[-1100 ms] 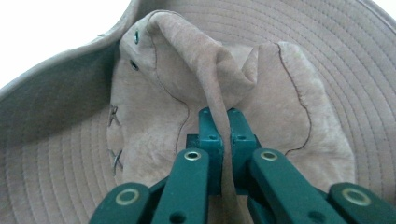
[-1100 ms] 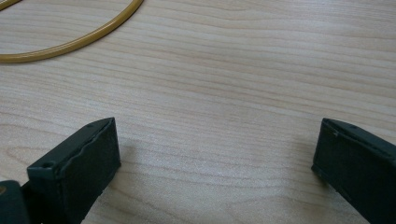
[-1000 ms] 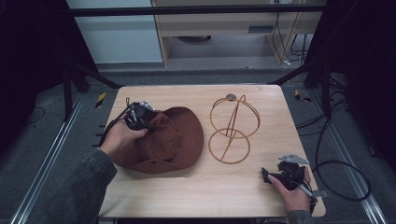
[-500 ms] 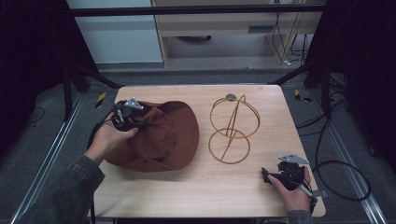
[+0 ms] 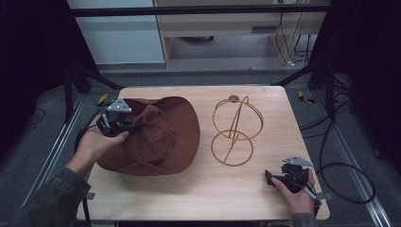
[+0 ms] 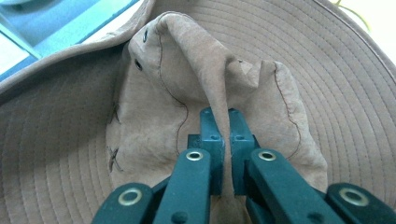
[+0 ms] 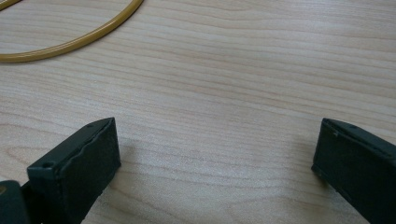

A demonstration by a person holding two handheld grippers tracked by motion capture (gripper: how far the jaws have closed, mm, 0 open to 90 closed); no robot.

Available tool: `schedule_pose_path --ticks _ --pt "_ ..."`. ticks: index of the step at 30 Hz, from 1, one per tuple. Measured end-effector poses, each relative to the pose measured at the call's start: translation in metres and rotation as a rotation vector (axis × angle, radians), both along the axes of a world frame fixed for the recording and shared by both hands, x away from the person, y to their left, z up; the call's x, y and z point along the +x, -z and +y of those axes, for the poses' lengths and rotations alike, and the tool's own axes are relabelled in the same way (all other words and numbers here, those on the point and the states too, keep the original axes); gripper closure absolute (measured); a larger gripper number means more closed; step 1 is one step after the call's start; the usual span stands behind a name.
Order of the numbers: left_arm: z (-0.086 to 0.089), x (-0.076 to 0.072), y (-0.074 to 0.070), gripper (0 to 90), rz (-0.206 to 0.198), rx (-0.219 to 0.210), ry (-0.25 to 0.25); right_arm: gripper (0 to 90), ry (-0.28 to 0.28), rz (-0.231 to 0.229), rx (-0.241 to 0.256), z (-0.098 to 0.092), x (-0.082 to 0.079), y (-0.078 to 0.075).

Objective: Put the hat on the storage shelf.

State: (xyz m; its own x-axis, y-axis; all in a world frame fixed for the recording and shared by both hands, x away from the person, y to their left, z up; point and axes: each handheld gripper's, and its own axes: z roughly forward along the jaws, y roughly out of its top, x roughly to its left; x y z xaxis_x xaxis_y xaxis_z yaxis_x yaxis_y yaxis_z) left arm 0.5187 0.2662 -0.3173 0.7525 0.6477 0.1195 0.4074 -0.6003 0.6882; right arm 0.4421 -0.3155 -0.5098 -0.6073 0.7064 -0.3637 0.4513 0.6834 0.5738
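A brown wide-brimmed hat point(image 5: 161, 137) lies on the left half of the wooden table point(image 5: 246, 194). My left gripper point(image 5: 130, 125) is shut on a pinched fold of the hat's crown point(image 6: 219, 93); in the left gripper view the fabric ridge runs up between the two closed jaws of the gripper point(image 6: 223, 116). A golden wire hat stand point(image 5: 235, 130) made of rings stands upright right of the hat. My right gripper point(image 5: 273, 178) rests low on the table near the front right corner, open with bare wood between its fingers point(image 7: 74, 168). An arc of the stand's base ring point(image 7: 70, 42) lies ahead.
The table's front edge runs just below my right hand. A cable point(image 5: 340, 179) trails off the right side onto the grey floor. Dark frame posts point(image 5: 326, 80) flank the table, and a cabinet point(image 5: 222, 23) stands beyond the far edge.
My left gripper has pulled the hat leftward and toward the table's left edge, with the crown fold still pinched. The right gripper has stayed in place.
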Motion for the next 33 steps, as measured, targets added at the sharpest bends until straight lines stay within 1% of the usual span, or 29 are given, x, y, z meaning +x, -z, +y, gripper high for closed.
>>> schedule_pose_path --ticks 2,4,5,8,13,18,23,24,25,26,29,33 --pt "0.0 -0.002 -0.002 88.2 -0.005 0.001 0.004 0.8 0.0 0.0 0.0 0.0 0.0 0.0" --pt "0.001 -0.005 -0.004 88.2 -0.014 -0.011 0.008 0.8 0.0 0.0 0.0 0.0 0.0 0.0" --pt "0.001 -0.008 -0.007 88.2 -0.024 -0.025 0.009 0.8 0.0 0.0 0.0 0.0 0.0 0.0" --pt "0.003 -0.011 -0.01 88.1 -0.033 -0.032 0.013 0.8 0.0 0.0 0.0 0.0 0.0 0.0" --pt "0.009 -0.013 -0.018 88.1 -0.059 -0.071 0.022 0.8 0.0 0.0 0.0 0.0 0.0 0.0" --pt "0.011 -0.017 -0.022 88.2 -0.072 -0.073 0.028 0.8 0.002 0.001 -0.001 0.0 0.0 0.0" --pt "0.012 -0.022 -0.026 88.1 -0.085 -0.087 0.034 0.8 0.0 0.0 0.0 0.0 0.0 0.0" --pt "0.012 -0.022 -0.027 88.2 -0.088 -0.083 0.039 0.8 0.0 0.0 -0.001 0.0 0.0 0.0" --pt "0.012 -0.023 -0.028 88.2 -0.091 -0.09 0.039 0.8 0.0 0.0 0.0 0.0 0.0 0.0" --pt "0.012 -0.023 -0.028 88.2 -0.093 -0.088 0.043 0.8 0.001 0.0 0.0 0.0 0.0 0.0" --pt "0.013 -0.024 -0.029 88.4 -0.096 -0.108 0.049 0.8 0.001 0.0 -0.001 0.0 0.0 0.0" --pt "0.012 -0.026 -0.031 88.4 -0.098 -0.112 0.056 0.8 0.001 0.0 -0.002 0.0 0.0 0.0"
